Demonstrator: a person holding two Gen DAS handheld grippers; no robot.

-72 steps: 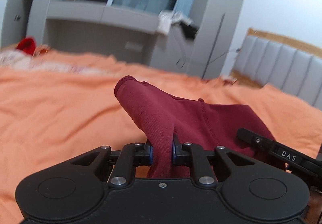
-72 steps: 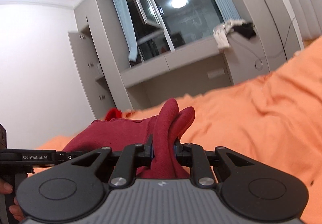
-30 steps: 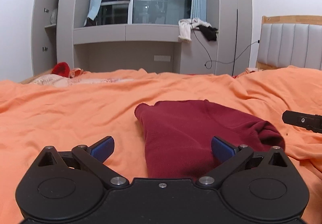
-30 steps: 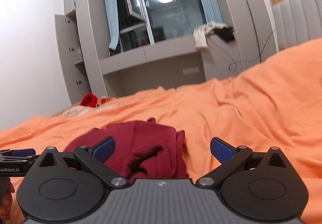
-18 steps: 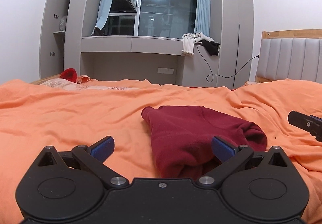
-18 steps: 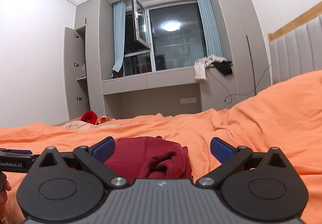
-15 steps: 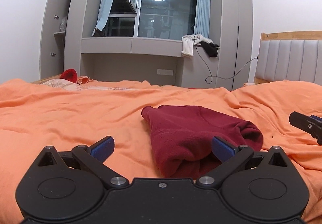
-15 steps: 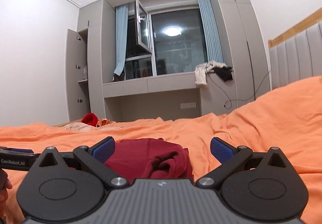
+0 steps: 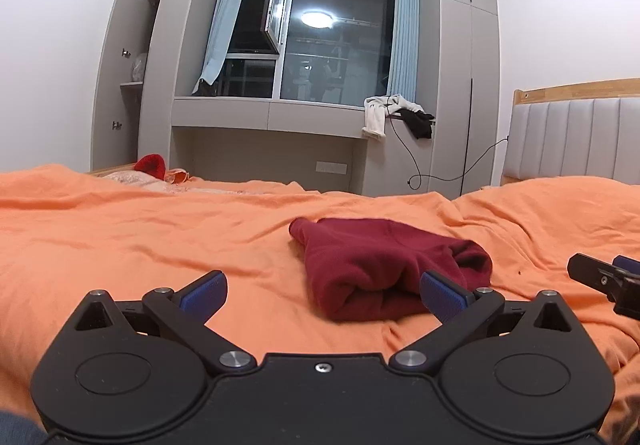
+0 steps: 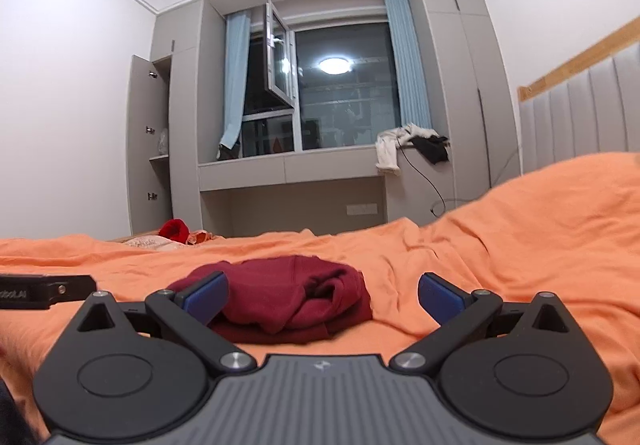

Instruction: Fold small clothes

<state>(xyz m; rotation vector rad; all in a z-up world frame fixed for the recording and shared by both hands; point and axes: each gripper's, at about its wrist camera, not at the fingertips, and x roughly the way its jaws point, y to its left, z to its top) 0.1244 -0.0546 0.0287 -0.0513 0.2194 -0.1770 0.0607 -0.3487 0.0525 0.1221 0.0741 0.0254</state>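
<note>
We count one dark red garment (image 9: 384,265) lying folded in a bundle on the orange bedsheet (image 9: 140,237), and two grippers, the left gripper (image 9: 323,291) and right gripper (image 10: 322,295), both spread wide and holding nothing. The left one's blue pad (image 9: 442,293) covers the bundle's near right corner, and we cannot tell what kind of garment it is.

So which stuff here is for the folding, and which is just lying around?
For the folding:
dark red garment
left gripper
right gripper
orange bedspread

Just lying around:
red thing
white cloth
black cloth
cable
</note>
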